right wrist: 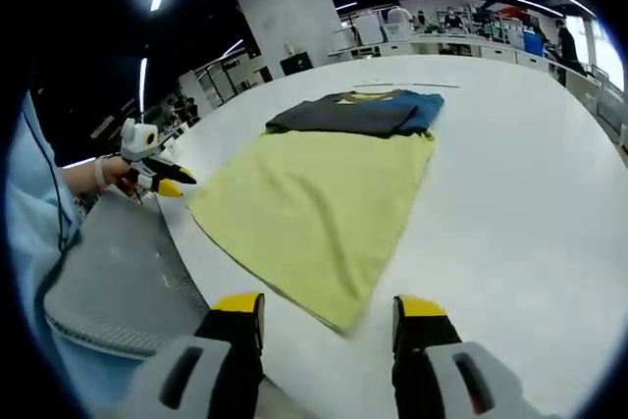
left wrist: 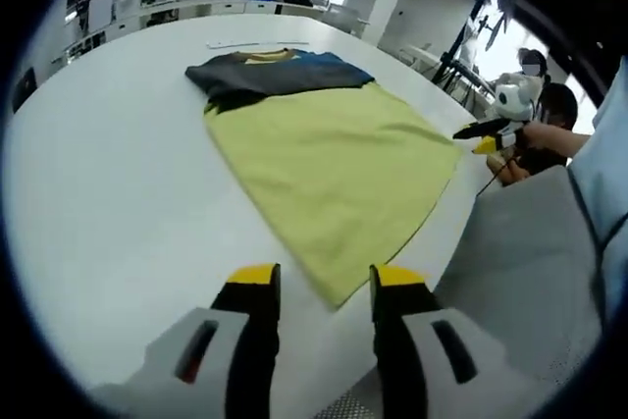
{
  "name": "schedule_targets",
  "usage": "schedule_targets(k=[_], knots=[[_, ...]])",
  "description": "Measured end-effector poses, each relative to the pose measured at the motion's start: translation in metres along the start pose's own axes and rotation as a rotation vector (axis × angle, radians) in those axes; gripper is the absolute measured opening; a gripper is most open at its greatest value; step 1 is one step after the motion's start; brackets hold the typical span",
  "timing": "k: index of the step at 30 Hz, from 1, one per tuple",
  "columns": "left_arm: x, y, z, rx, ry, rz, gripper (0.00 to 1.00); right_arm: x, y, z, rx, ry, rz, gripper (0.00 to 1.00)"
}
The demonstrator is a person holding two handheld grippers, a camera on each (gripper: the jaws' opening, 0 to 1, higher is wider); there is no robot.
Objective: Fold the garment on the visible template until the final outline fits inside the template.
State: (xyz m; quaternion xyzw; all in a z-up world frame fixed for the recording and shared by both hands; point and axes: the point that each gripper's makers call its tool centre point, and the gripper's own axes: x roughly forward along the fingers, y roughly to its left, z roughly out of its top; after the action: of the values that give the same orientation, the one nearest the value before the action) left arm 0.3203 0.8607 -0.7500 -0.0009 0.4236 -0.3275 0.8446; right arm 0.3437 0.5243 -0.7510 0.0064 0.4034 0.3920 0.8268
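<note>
A yellow-green T-shirt lies flat on the white table, its dark grey and blue sleeves folded across the far collar end. My left gripper is open, its yellow-tipped jaws straddling the shirt's near hem corner. At the right, beside the other hem corner, is my right gripper, held in a hand. In the right gripper view the same shirt stretches away with the sleeves at the far end. My right gripper stands open around the near corner. The left gripper is at the left hem corner.
A thin pale strip lies on the table beyond the collar. The person's grey lap cloth and light blue sleeve hang at the table's near edge. Desks and people fill the back of the room.
</note>
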Motion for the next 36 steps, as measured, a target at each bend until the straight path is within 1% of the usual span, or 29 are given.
schedule_targets(k=[3, 8, 10, 12, 17, 22, 24, 28, 32, 36], knots=[[0.0, 0.0, -0.002, -0.01, 0.005, -0.007, 0.31, -0.001, 0.001, -0.002, 0.009, 0.005, 0.005, 0.44], [0.002, -0.003, -0.007, -0.03, 0.013, -0.016, 0.26, 0.0, 0.001, -0.005, 0.031, 0.019, 0.018, 0.39], [0.002, -0.003, -0.009, -0.03, 0.011, -0.017, 0.23, 0.001, 0.002, -0.006, 0.029, 0.025, 0.021, 0.36], [0.001, -0.004, -0.01, -0.044, 0.005, -0.021, 0.22, 0.001, 0.001, -0.006, 0.033, 0.026, 0.02, 0.34], [0.004, -0.005, -0.017, -0.075, 0.022, -0.023, 0.18, 0.003, -0.004, -0.007, 0.083, 0.018, 0.014, 0.27], [0.006, -0.005, -0.02, -0.101, 0.028, -0.024, 0.14, 0.005, -0.006, -0.006, 0.101, 0.018, 0.014, 0.2], [0.007, -0.006, -0.021, -0.106, 0.027, -0.026, 0.13, 0.006, -0.006, -0.005, 0.12, 0.017, 0.014, 0.17], [0.008, -0.004, -0.02, -0.125, 0.022, -0.025, 0.09, 0.008, -0.009, -0.005, 0.133, 0.017, 0.004, 0.08], [0.009, -0.004, -0.022, -0.128, 0.032, -0.024, 0.02, 0.01, -0.009, -0.008, 0.126, 0.041, 0.017, 0.0], [0.009, -0.005, -0.02, -0.141, 0.03, -0.027, 0.01, 0.005, -0.006, -0.005, 0.151, 0.038, 0.036, 0.0]])
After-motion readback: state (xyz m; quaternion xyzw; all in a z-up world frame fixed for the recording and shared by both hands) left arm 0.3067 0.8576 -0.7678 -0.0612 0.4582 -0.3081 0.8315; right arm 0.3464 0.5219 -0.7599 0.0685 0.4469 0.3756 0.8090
